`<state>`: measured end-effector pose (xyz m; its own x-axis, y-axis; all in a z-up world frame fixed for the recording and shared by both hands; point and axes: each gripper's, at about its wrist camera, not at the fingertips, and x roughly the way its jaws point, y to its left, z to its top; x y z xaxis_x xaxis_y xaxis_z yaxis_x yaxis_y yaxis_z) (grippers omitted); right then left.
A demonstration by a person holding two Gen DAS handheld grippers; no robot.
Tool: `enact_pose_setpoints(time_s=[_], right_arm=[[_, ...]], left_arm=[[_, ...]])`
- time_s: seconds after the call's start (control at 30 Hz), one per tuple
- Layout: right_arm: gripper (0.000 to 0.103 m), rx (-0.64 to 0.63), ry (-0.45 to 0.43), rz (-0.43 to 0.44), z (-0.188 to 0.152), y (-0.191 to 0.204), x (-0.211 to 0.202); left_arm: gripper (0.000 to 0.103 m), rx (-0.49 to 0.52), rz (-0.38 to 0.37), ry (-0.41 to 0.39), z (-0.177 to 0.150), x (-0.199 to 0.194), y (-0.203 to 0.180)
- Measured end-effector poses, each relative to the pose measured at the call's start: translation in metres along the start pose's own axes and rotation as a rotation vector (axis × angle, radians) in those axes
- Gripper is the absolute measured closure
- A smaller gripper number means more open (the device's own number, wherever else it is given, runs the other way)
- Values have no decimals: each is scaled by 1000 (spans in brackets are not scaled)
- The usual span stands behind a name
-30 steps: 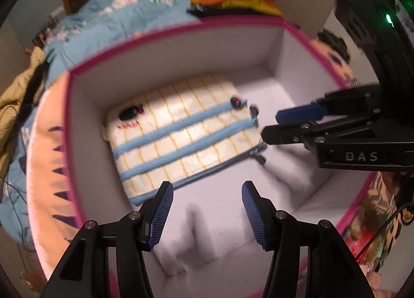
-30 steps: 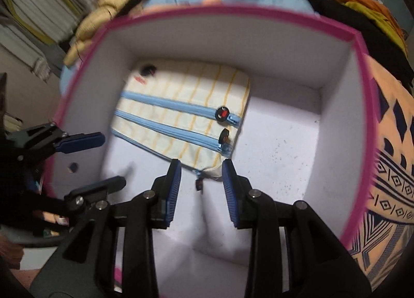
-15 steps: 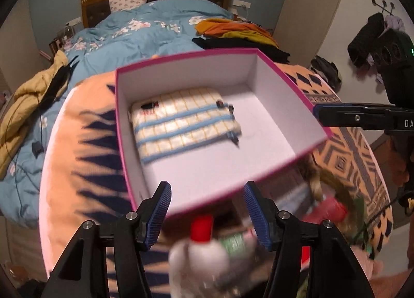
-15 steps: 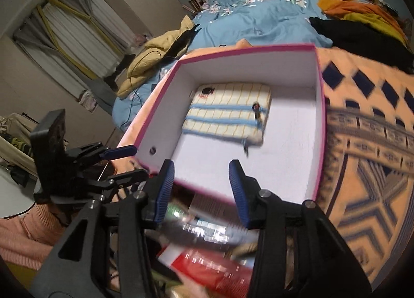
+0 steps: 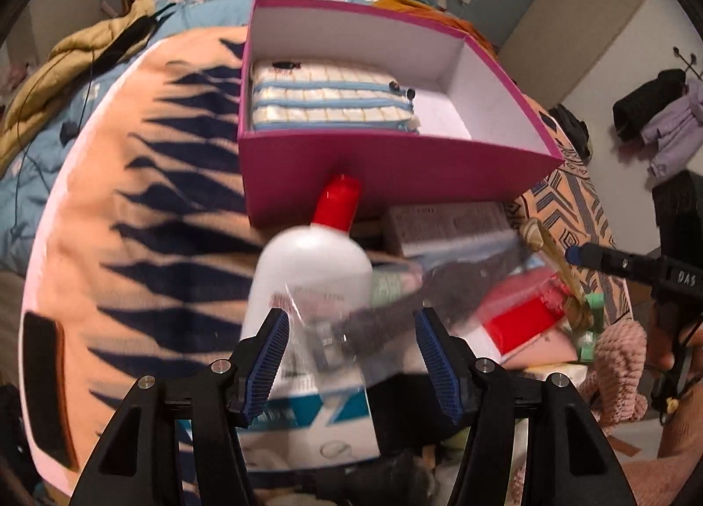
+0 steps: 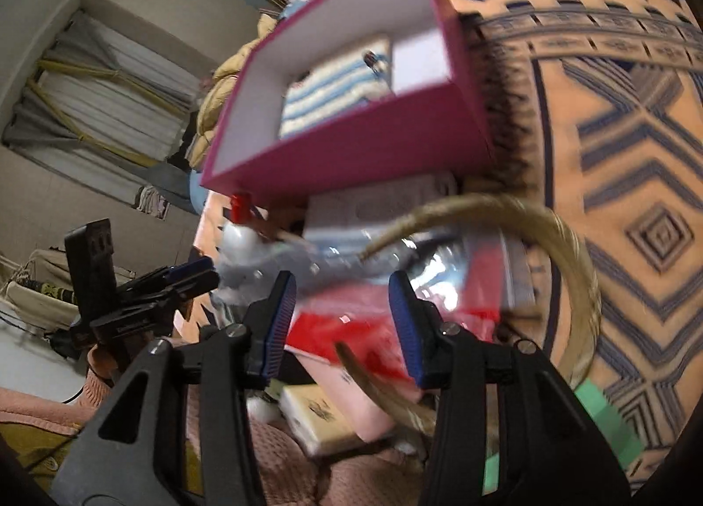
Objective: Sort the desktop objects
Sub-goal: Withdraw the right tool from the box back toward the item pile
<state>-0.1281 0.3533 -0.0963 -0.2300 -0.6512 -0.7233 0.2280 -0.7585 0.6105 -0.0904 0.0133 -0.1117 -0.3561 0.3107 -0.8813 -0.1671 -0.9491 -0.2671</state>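
On the patterned bench (image 5: 145, 207), only the pouch (image 5: 334, 104) lies in the box (image 5: 395, 168); both hand-held grippers, left (image 5: 351, 356) and right (image 6: 342, 326), hang released over the unsorted clutter.

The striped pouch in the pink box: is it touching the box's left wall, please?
Touching: in the left wrist view, the striped pouch lies flush against the pink box's left wall.

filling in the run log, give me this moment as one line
phase: reaching for next item | left gripper: open over white bottle | right gripper: open over red packet | pink box: holds striped pouch
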Motion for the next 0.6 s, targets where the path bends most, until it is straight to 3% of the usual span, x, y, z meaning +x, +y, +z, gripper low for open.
enact_pose_setpoints(time_s=[0.5, 0.6], right_arm=[[52, 32, -12, -112, -11, -15, 8], [52, 29, -15, -133, -9, -16, 11]], left_arm=[[41, -81, -27, 30, -15, 11, 12], [36, -95, -42, 36, -15, 13, 14]])
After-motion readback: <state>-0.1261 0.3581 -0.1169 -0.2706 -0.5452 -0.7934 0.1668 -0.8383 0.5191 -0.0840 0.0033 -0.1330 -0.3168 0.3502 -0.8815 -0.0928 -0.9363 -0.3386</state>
